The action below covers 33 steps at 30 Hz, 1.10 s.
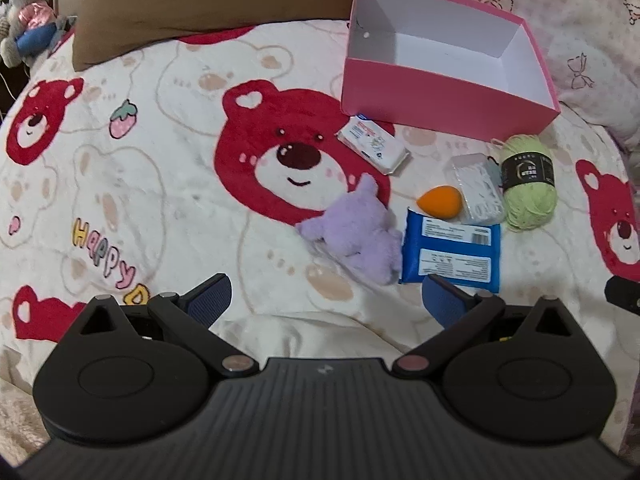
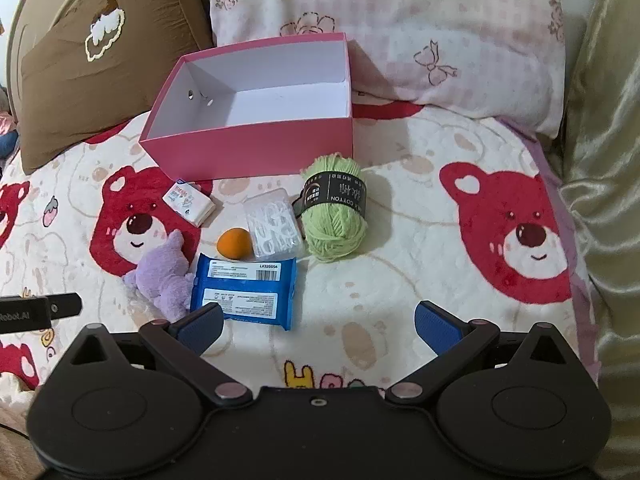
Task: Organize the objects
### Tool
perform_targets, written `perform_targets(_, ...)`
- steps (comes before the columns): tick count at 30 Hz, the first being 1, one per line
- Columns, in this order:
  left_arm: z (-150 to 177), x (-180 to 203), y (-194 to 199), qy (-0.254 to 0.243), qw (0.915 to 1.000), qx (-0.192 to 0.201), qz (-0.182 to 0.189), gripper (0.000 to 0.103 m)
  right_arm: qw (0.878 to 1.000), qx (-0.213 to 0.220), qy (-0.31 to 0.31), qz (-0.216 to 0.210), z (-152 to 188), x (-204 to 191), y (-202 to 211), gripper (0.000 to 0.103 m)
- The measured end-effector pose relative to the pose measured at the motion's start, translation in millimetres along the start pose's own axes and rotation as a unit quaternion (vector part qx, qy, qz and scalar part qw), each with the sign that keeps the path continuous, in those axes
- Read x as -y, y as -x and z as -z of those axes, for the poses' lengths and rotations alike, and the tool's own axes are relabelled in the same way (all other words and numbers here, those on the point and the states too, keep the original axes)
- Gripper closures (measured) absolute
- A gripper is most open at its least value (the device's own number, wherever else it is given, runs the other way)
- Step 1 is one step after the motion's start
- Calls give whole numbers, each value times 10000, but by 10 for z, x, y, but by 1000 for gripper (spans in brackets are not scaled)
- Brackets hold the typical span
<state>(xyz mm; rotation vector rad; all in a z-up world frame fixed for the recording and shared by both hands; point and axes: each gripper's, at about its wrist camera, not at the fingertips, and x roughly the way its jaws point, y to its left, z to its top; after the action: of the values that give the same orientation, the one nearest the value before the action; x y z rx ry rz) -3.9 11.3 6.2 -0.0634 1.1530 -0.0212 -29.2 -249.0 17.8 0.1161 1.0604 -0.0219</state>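
Both tools, left tool (image 1: 326, 300) and right tool (image 2: 319, 322), spread wide, empty, above the bed (image 2: 400, 280); risk: soft yarn ball (image 2: 335, 210) rolling off pads before reaching pink box (image 2: 256, 148).

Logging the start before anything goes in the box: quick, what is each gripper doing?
Left gripper: jaws open, holding nothing.
Right gripper: jaws open, holding nothing.

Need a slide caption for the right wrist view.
Open right gripper above six loose items and an empty pink box on a blanket.
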Motion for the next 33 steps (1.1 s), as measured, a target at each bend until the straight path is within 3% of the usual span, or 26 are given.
perform_targets(11, 13, -9, 14, 29, 10000, 39, 61, 0, 10000, -11, -2, 75, 15, 15, -22, 0)
perform_targets(20, 12, 3, 17, 26, 10000, 32, 57, 0, 9995, 178, 193, -151, 12, -8, 57, 0)
perform_targets(33, 18, 27, 22, 2, 10000, 19, 30, 0, 9995, 0, 176, -262, 37, 0, -16, 0)
